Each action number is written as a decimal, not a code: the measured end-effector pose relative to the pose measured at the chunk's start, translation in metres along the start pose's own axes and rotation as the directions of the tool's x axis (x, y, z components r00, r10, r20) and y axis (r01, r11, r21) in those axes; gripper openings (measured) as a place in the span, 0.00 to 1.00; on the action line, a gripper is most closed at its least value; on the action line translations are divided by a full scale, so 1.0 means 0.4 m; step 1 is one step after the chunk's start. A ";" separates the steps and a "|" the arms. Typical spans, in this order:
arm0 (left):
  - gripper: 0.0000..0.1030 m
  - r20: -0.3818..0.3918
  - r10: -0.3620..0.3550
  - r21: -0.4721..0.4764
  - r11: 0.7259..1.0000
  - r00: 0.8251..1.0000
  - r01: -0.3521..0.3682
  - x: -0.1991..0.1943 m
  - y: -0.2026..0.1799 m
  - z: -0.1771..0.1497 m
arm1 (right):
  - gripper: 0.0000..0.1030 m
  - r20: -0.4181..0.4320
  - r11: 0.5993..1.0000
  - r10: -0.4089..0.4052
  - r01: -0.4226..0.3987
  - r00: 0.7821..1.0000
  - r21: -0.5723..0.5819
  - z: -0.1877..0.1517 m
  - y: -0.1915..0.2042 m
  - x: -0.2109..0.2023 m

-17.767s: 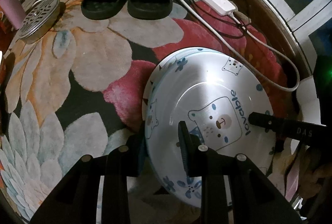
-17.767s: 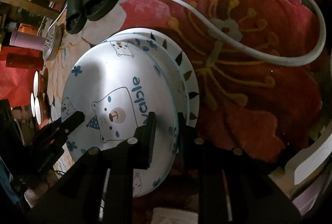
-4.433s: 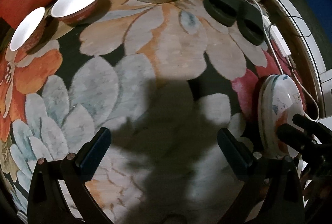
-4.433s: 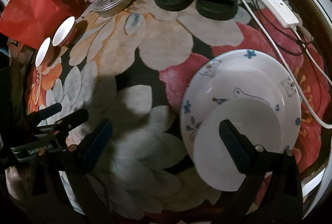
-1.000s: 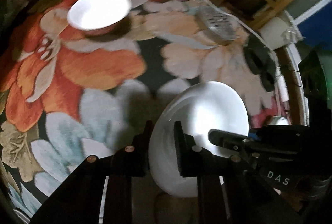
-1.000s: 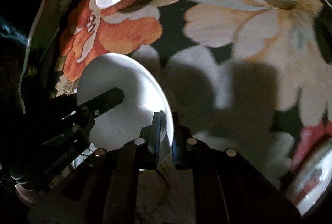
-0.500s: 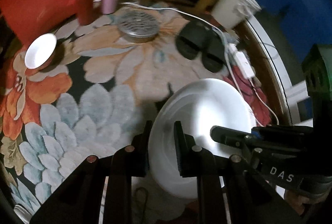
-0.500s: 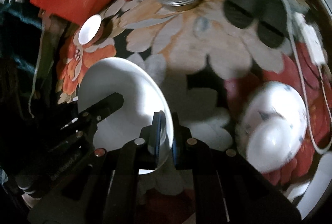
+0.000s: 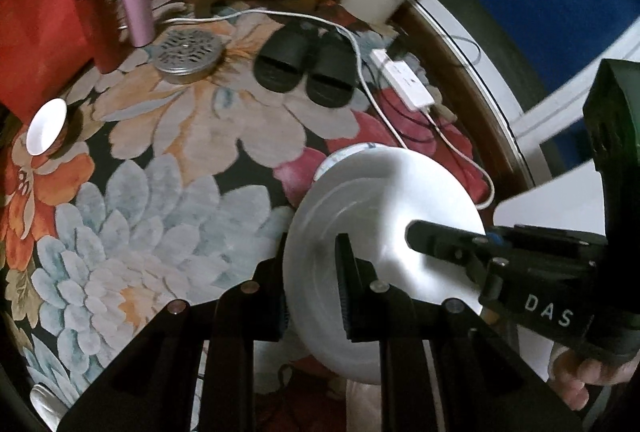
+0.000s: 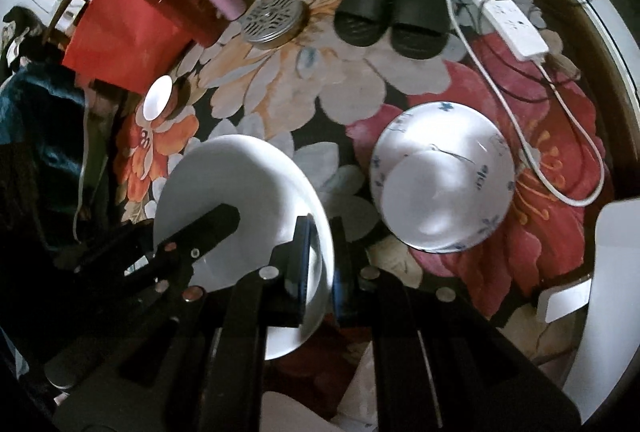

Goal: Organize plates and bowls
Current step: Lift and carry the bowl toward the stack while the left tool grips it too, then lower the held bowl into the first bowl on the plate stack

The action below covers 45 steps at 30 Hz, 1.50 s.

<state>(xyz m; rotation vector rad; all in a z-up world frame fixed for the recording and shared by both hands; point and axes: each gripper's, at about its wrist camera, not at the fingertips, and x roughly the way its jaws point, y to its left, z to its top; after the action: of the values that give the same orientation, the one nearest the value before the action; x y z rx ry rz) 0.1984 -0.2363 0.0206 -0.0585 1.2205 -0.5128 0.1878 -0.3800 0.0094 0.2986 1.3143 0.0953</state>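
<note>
Carrying plain white round bowl [image 10: 240, 191], both tongs [image 9: 310, 272] [image 10: 320, 252] pinching its rim, beside blue-printed plate stack [image 10: 444, 183]; small red bowl [image 10: 158, 103] left.

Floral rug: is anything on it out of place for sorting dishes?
Yes. A pair of black slippers and a white power strip with cables lie on the floral rug near the stacked plates.

Bare rug [image 10: 280, 83] between slippers [image 10: 394, 17], stack [image 10: 442, 187]
</note>
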 end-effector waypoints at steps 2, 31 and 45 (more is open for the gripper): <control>0.18 -0.010 -0.010 0.004 1.000 1.000 0.010 0.022 -0.015 -0.004 | 0.10 0.001 1.000 0.010 -0.010 1.000 0.017 -0.012 -0.029 0.011; 0.18 -0.085 0.016 0.192 0.981 0.996 0.001 0.411 -0.164 0.050 | 0.10 0.079 0.972 -0.064 0.044 0.995 0.232 -0.043 -0.333 0.186; 0.20 -0.073 0.061 0.194 0.980 0.995 -0.046 0.447 -0.143 0.047 | 0.10 0.079 0.971 -0.101 0.081 0.992 0.225 -0.041 -0.336 0.228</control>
<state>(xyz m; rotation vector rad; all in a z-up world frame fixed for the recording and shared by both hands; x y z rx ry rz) 0.2395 -0.3639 -0.1124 0.1599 1.2402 -0.5881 0.1820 -0.4844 -0.1158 0.4267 1.2488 -0.1419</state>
